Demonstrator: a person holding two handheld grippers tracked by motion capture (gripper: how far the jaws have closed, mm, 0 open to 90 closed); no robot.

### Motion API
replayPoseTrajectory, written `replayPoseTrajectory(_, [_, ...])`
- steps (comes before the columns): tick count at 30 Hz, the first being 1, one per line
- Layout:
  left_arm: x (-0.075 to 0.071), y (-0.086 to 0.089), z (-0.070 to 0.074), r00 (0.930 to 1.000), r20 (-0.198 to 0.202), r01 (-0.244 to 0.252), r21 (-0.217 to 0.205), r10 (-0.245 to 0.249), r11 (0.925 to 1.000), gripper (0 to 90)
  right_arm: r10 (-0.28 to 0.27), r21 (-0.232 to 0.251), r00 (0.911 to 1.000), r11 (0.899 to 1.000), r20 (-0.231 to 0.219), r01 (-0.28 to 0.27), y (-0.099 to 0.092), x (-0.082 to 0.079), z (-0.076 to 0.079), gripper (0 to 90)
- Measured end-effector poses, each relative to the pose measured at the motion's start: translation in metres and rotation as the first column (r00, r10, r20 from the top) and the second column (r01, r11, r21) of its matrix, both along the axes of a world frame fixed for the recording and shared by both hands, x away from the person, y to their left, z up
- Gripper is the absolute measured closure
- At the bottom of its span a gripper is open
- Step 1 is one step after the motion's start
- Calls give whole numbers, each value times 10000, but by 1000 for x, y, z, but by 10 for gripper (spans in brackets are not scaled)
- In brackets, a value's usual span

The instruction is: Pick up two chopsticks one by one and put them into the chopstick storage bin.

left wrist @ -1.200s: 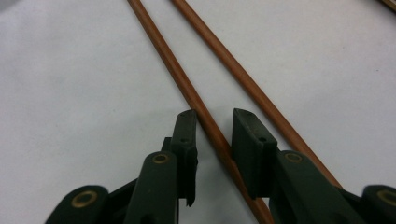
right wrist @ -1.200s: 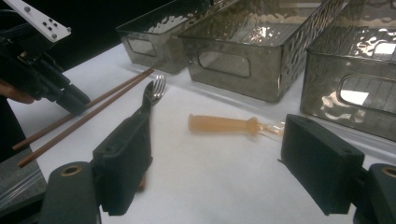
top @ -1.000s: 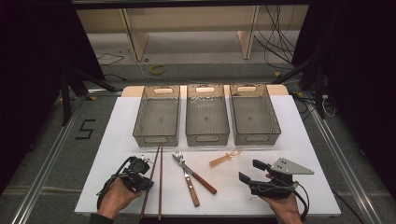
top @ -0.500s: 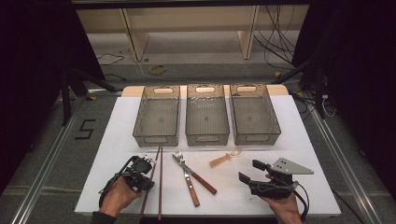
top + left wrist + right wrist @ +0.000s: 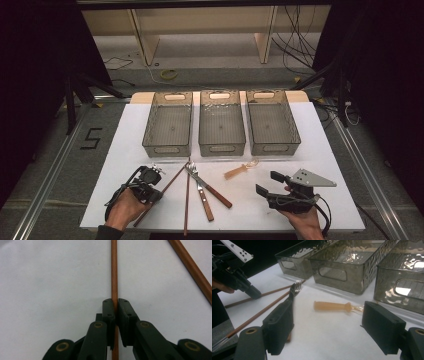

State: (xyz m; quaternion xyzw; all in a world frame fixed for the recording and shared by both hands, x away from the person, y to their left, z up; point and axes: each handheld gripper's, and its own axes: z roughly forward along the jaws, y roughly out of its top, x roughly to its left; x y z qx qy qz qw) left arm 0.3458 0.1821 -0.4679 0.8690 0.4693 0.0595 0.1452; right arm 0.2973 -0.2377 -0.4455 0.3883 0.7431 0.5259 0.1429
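three bins [image 5: 222,122] stand side by side across the far part of the table [image 5: 330,165]. in front of them, from left to right, lie two chopsticks [image 5: 187,200], a fork and a spoon [image 5: 206,187] crossed over each other, and a small spoon [image 5: 241,169] just before the right bin. the left gripper [image 5: 148,186] sits at the left chopstick [image 5: 114,277], the right gripper [image 5: 270,186] at the near right.

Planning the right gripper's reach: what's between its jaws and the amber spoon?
Bare white table between right gripper and amber spoon, per the right gripper view.
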Motion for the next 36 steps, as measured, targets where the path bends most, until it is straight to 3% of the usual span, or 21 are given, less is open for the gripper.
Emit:
replayPoseTrajectory(13, [0, 9, 2, 9997, 238, 72, -123, -69, 9999, 842, 20, 37, 10000, 10000, 6, -20, 0, 0, 0, 262])
replayPoseTrajectory(21, [-3, 20, 16, 9979, 629, 172, -328, -152, 9993, 842, 18, 38, 10000, 10000, -15, -18, 0, 0, 0, 262])
replayPoseTrajectory(27, [-6, 24, 38, 9925, 1204, 335, -928, -222, 9951, 841, -1, 83, 10000, 10000, -5, 1, -1, 0, 0, 262])
replayPoseTrajectory(36, [4, 30, 62, 9816, 1907, 385, -1902, -15, 9810, 841, 9, 88, 10000, 10000, -25, -9, 0, 0, 0, 262])
